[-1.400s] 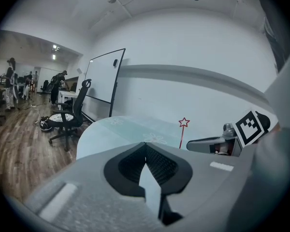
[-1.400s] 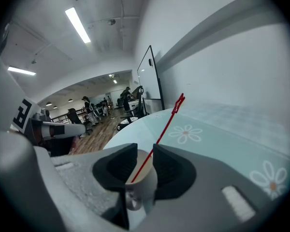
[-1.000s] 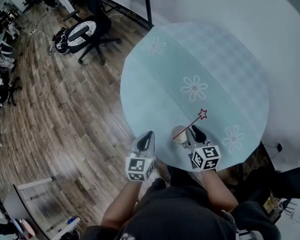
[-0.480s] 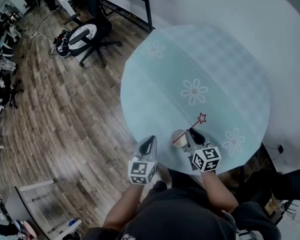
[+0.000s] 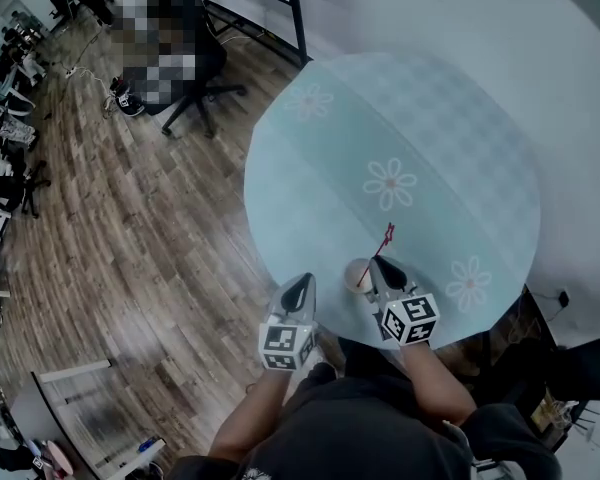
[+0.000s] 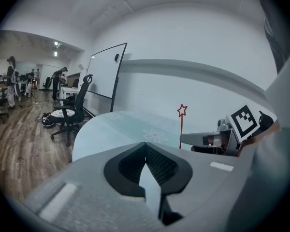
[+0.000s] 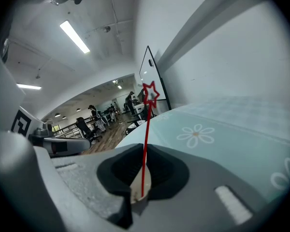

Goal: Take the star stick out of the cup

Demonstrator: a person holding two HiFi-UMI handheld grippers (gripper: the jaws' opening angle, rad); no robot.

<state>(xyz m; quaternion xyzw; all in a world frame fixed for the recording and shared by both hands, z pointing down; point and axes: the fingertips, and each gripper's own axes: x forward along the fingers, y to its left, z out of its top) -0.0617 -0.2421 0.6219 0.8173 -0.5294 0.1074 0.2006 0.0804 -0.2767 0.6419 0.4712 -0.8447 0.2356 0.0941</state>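
A thin red star stick (image 5: 382,244) stands nearly upright in a small cream cup (image 5: 357,275) close to the front edge of the round blue table (image 5: 430,118). My right gripper (image 5: 378,264) reaches over the cup, and its jaws are closing on the stick's stem. In the right gripper view the star stick (image 7: 146,129) rises from between the pads, with the cup (image 7: 138,183) just below them. My left gripper (image 5: 298,286) hangs shut and empty left of the cup, at the table's edge. The left gripper view shows the star stick (image 6: 181,124) beside the right gripper (image 6: 203,139).
The table's cloth has white flower prints (image 5: 391,183). An office chair (image 5: 185,73) and a whiteboard stand (image 5: 292,13) are on the wood floor at the back left. A white wall runs behind the table.
The star stick has swung from leaning right to nearly upright. My right gripper's jaws have closed in around its stem. The left gripper has shifted slightly right.
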